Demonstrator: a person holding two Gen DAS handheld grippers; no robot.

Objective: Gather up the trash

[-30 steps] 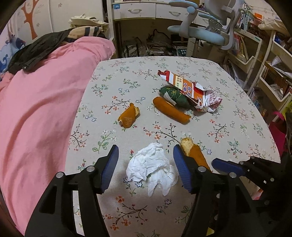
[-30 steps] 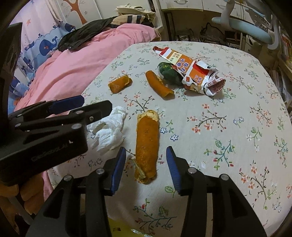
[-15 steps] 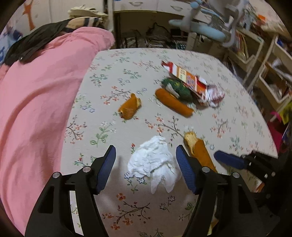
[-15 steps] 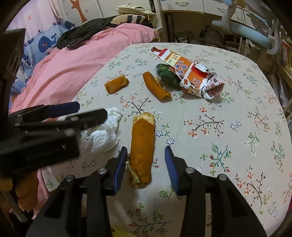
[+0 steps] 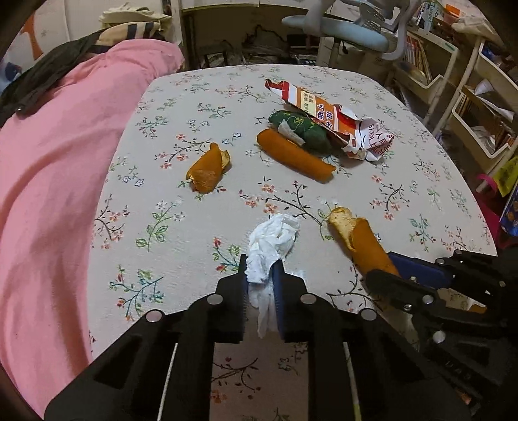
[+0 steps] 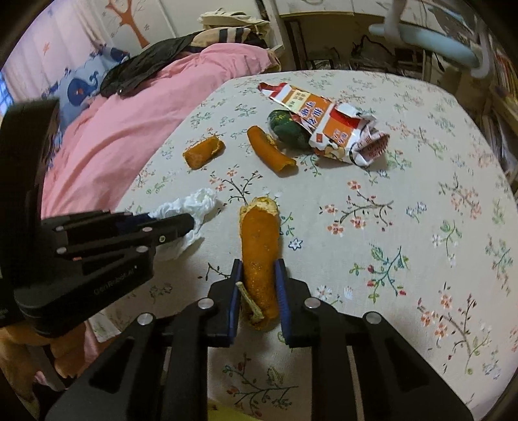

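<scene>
A crumpled white tissue (image 5: pixel 275 236) lies near the front of the flowered table (image 5: pixel 181 226). My left gripper (image 5: pixel 261 262) is closing, and its blue pads squeeze the tissue's near end. A long orange peel (image 6: pixel 259 233) lies just right of it. My right gripper (image 6: pixel 259 264) is closing too, its pads pressed against both sides of the peel. Farther back lie a short peel (image 5: pixel 208 168), another long peel (image 5: pixel 294 155), a green wrapper (image 5: pixel 298 128) and a torn orange-and-white packet (image 5: pixel 340 126). The right wrist view shows the left gripper (image 6: pixel 181 220) from the side on the tissue (image 6: pixel 197 200).
A pink blanket (image 5: pixel 58 162) on a bed runs along the table's left edge. Shelves with books and bins (image 5: pixel 479 107) stand to the right. An office chair (image 5: pixel 343 29) and a desk are behind the table.
Both grippers went from wide open to closed: the left one sank a little and pinched the tissue, and the right one clamped the long peel. The tissue is bunched narrower.
</scene>
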